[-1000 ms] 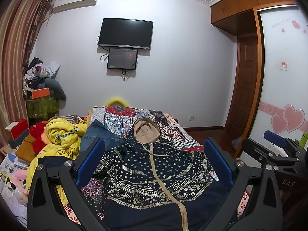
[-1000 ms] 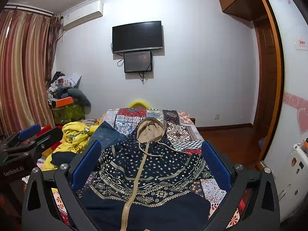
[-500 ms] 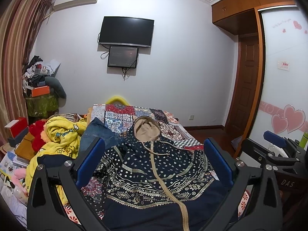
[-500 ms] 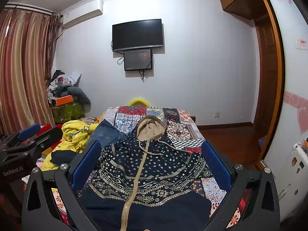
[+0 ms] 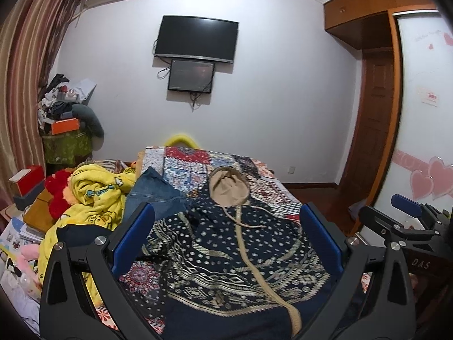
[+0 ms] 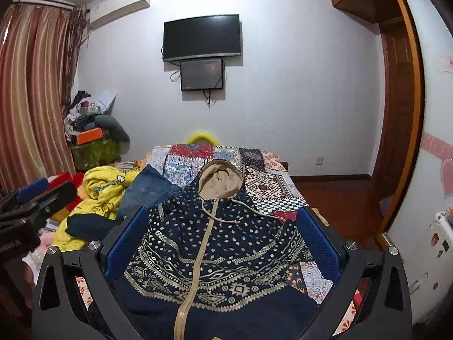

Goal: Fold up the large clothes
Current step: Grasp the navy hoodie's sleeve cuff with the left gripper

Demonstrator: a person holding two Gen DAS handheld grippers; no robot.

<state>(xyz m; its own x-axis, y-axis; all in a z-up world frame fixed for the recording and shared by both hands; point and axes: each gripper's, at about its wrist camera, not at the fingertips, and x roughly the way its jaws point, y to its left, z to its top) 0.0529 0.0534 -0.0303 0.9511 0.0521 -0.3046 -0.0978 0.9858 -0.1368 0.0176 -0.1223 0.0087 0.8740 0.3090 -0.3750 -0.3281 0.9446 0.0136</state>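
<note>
- While you hold both tools above the near end of the bed (image 5: 181,158), its patchwork cover runs away from you toward the white wall.
- Your task garment, the navy hooded jacket (image 5: 226,243) with tan patterning, lies spread face up on that cover, its tan-lined hood (image 5: 228,188) pointing toward the far end and the zipper running down the middle toward you.
- To the left of the jacket sits a heap of yellow clothing (image 5: 93,198), with a pair of blue jeans (image 5: 153,195) lying between the heap and the jacket's shoulder.
- Your left gripper (image 5: 226,240) hangs over the jacket with its jaws spread wide, grasping nothing; the blue pads (image 5: 133,238) frame the garment's chest.
- Your right gripper (image 6: 222,243) hangs likewise, jaws released and apart, with the zipper seen between them.
- Each tool shows at the edge of the other's view, side by side.
</note>
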